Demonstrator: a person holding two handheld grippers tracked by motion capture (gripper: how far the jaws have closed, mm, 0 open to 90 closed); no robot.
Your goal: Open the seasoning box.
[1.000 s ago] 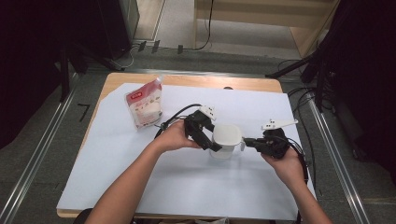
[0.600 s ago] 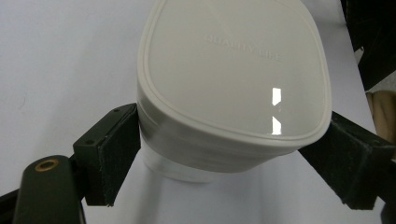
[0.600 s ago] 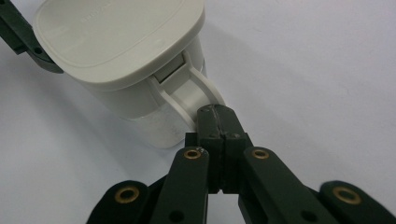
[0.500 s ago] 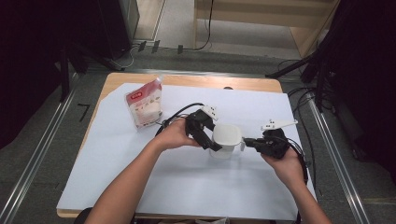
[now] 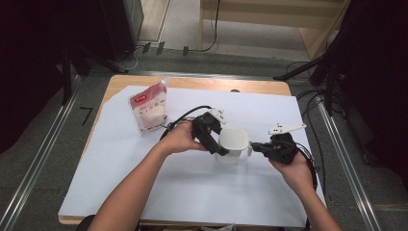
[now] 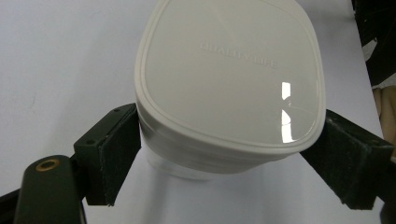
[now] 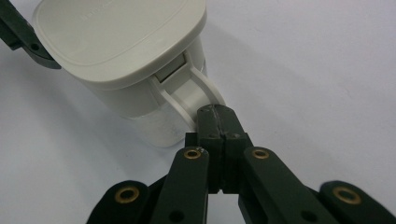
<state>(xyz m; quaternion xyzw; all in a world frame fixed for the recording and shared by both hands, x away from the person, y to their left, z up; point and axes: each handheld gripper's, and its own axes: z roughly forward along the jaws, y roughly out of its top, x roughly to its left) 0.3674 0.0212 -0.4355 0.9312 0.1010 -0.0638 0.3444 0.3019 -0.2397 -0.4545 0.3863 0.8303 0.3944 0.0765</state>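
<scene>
On the white sheet, left gripper (image 6: 224, 161) clamped wide around the lidded container (image 6: 229, 88), right gripper (image 7: 215, 122) pinched tight on its handle (image 7: 194, 95)

Premises read as a lab or recording room: a wooden worktop (image 5: 144, 83) covered with a white sheet (image 5: 202, 187), metal rails (image 5: 36, 163) on a grey floor, loose cables (image 5: 312, 96), black curtains (image 5: 29, 57) at both sides.
</scene>
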